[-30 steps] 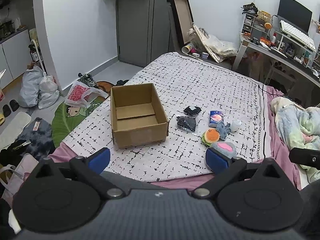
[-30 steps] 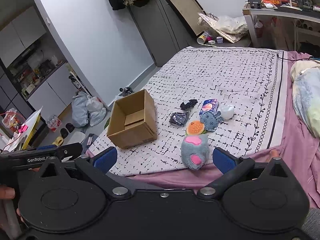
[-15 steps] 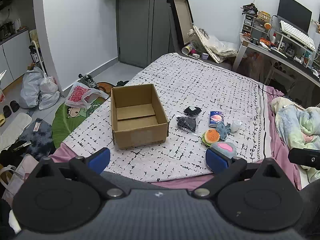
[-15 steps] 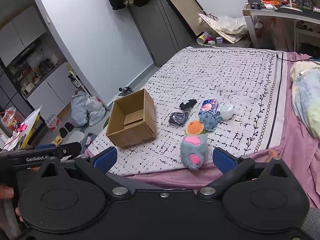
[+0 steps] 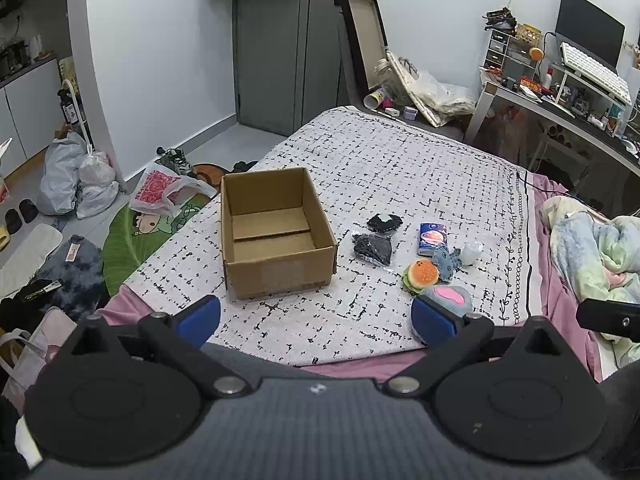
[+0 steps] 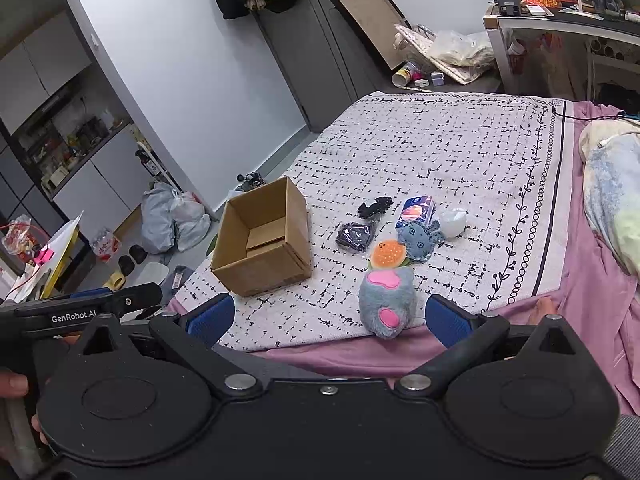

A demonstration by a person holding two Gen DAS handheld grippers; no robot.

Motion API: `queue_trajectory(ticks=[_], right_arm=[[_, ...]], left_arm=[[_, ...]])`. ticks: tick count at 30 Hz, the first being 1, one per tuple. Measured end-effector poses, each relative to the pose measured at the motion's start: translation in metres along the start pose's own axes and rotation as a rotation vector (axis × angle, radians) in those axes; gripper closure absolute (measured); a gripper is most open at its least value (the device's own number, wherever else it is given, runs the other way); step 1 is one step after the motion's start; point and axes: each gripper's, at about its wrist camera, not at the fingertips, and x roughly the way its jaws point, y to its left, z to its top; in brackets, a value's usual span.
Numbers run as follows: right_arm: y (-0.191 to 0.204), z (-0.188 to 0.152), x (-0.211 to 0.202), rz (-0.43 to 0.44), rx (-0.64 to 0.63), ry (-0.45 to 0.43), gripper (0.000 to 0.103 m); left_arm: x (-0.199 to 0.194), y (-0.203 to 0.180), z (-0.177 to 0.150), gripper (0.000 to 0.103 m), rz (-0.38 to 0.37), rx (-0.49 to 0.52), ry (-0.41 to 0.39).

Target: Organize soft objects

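An open, empty cardboard box (image 5: 276, 232) (image 6: 264, 244) sits on the patterned bedspread (image 5: 420, 168). Right of it lie soft objects: a grey and pink plush paw (image 6: 386, 300) (image 5: 450, 298) at the bed's near edge, a burger plush (image 6: 387, 255) (image 5: 421, 275), a blue plush (image 6: 418, 240), two black bundles (image 6: 354, 236) (image 6: 374, 206), a blue packet (image 6: 416, 210) and a white ball (image 6: 452, 222). My left gripper (image 5: 316, 318) is open and empty, held before the bed. My right gripper (image 6: 328, 316) is open and empty, just short of the paw.
Bags (image 5: 76, 180), shoes and a green mat (image 5: 136, 236) clutter the floor left of the bed. A rumpled blanket (image 5: 596, 248) lies at the right. A desk with a keyboard (image 5: 592, 76) stands at the back right.
Both grippers have barely drifted; the scene is almost unchanged and both stay open.
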Motion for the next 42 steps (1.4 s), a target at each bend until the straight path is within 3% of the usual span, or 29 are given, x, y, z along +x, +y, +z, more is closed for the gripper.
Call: queue_trajectory(ticks=[12, 22, 33, 42], right_arm=[[-0.003, -0.001, -0.001, 0.004, 0.003, 0.000, 0.000], [-0.006, -0.001, 0.000, 0.021, -0.002, -0.007, 0.000], [-0.021, 0.002, 0.002, 0.049, 0.011, -0.033, 0.000], [-0.046, 0.001, 0.018, 0.033, 0.078, -0.042, 0.000]], left_arm=[[0.004, -0.002, -0.003, 0.002, -0.006, -0.001, 0.000], [0.002, -0.007, 0.001, 0.002, -0.002, -0.002, -0.045], [0.018, -0.030, 0.003, 0.003, -0.044, 0.013, -0.060], [0.051, -0.053, 0.001, 0.004, -0.076, -0.001, -0.010]])
